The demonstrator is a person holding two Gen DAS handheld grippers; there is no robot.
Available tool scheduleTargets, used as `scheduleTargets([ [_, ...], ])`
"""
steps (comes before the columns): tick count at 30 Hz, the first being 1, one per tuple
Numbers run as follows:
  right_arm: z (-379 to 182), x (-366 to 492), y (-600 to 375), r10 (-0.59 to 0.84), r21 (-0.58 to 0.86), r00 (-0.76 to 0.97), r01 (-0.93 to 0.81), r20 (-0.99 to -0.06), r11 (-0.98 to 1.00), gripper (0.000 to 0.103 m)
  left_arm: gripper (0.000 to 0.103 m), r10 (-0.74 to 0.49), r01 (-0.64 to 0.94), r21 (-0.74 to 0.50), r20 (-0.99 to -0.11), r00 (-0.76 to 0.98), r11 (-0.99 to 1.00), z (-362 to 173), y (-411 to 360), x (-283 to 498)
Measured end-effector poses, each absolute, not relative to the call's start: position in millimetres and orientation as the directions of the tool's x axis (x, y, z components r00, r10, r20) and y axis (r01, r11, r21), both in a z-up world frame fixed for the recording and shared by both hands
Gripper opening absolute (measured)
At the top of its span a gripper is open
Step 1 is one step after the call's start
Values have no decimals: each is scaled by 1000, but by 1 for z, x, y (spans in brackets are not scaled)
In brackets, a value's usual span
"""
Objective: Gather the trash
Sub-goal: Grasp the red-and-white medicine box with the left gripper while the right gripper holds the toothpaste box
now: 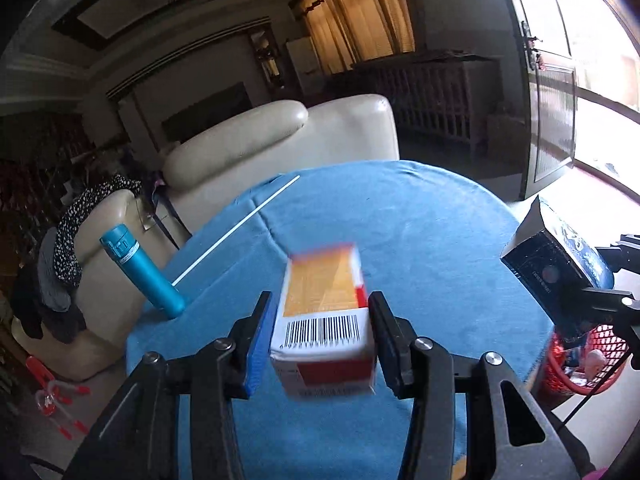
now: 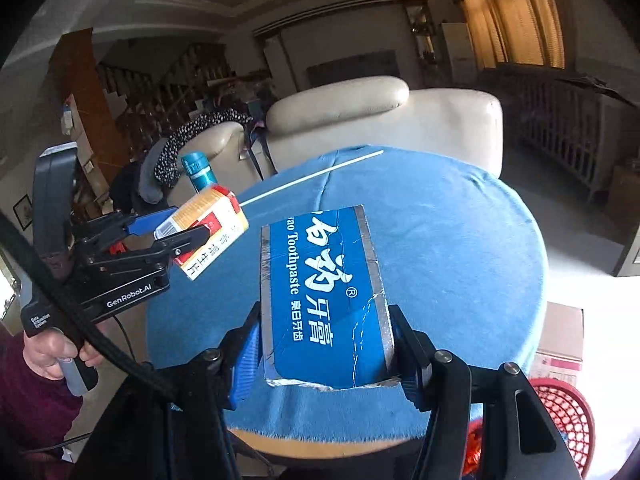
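Left tongs (image 1: 320, 332) pinch an orange-and-red barcoded carton (image 1: 324, 320); right tongs (image 2: 326, 344) pinch a torn blue "Toothpaste" box (image 2: 324, 300).

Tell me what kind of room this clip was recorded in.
Most likely a home living room: a cream leather sofa stands behind the round table under a blue cloth, curtains cover a window, and a staircase rises in the background.

Toothpaste box (image 2: 326, 304): "Toothpaste", ® mark, large white Chinese characters, at 6 o'clock.
Left gripper (image 2: 176, 236) body: "GenRobot.AI", at 9 o'clock.
Orange box (image 1: 324, 320): barcode, digits unreadable.
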State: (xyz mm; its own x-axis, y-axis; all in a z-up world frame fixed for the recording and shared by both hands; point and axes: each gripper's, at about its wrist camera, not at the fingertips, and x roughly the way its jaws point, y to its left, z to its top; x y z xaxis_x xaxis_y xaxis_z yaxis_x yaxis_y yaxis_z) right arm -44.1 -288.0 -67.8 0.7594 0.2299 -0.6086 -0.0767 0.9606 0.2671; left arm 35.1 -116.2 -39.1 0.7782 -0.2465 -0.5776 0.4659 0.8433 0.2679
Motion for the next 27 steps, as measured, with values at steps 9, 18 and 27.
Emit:
scheduleTargets([
  [9,-59,-84,-305,210,279,790,-52,-576,959,61,47,-283,502,266,-574,768,823,-34,-139,15],
  [18,-66,-98,-327,190,314,801,-2,-568,949,61,34,-317,536,181,-637,703,825,-54,-144,33],
  [27,-89,-101,-349,169,350,788,63,-592,935,61,39,-342,522,-3,-758,555,853,-98,-121,68],
])
